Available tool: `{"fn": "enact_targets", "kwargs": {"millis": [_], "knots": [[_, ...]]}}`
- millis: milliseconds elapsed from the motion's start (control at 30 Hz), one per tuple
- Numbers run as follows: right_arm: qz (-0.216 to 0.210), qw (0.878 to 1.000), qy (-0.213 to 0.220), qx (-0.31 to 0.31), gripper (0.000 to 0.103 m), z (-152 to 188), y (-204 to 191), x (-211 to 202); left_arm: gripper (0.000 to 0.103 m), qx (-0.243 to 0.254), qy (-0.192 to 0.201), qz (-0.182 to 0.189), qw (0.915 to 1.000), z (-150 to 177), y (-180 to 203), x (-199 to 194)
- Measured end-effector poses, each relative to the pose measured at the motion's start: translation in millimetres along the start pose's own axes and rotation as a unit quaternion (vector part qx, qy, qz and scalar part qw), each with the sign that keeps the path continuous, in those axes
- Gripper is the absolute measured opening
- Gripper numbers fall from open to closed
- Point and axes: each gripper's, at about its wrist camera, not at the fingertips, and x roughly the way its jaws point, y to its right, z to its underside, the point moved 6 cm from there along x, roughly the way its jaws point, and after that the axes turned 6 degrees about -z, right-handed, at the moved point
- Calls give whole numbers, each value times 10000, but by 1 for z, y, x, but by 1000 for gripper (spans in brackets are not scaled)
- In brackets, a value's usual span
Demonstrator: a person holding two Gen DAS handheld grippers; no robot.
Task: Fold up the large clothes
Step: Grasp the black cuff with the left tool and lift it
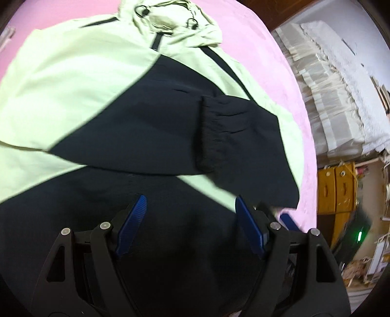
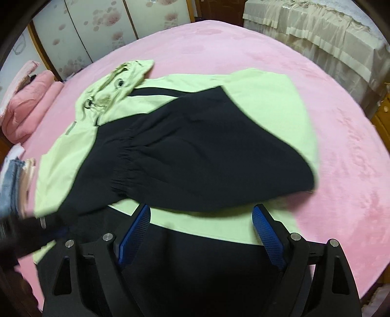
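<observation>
A pink blanket [image 2: 280, 73] covers a wide bed and carries everything in the scene. Ahead of the right tool [image 2: 202, 223], at the far edge of the bed, stand wardrobe doors [image 2: 102, 22] printed with pale flowers; to their right a second bed wears a cream frilled cover [image 2: 316, 36]. Folded pink quilts [image 2: 26, 104] lie at the far left edge, with a small stack of folded clothes [image 2: 14, 175] nearer, left of that tool. In the left wrist view, yellow cabinets [image 1: 337, 187] stand on the floor beyond the bed's right edge.

The jacket [image 2: 199, 151], pale green and navy, lies flat in the middle of the bed, straight ahead of both tools. Its hood [image 2: 114, 85] points away from them, and a navy sleeve with an elastic cuff [image 2: 121, 165] is folded across the chest. The navy hem lies directly under both tools. Bare pink blanket is open to the right of the right tool and beyond the hood; the jacket's right edge stays well inside the bed's edge.

The left tool [image 1: 190, 207] tilts steeply down over the navy hem, its blue pads [image 1: 132, 224] apart with only flat cloth showing between them, nothing gripped. The right tool also points steeply down, released, its pads spread wide over the green band and navy hem. Each tool shows at the edge of the other's view, blurred.
</observation>
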Motion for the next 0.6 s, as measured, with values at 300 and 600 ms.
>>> {"fn": "enact_targets", "kwargs": {"millis": [300,600], "knots": [[81,9998,-73,-186,87,19,76,-4,65,-266,155,-330,9990,-11,43,54],[84,9985,-239,-480,87,20,140,13,45,-243,316,-899,9952,-23,58,84]]}}
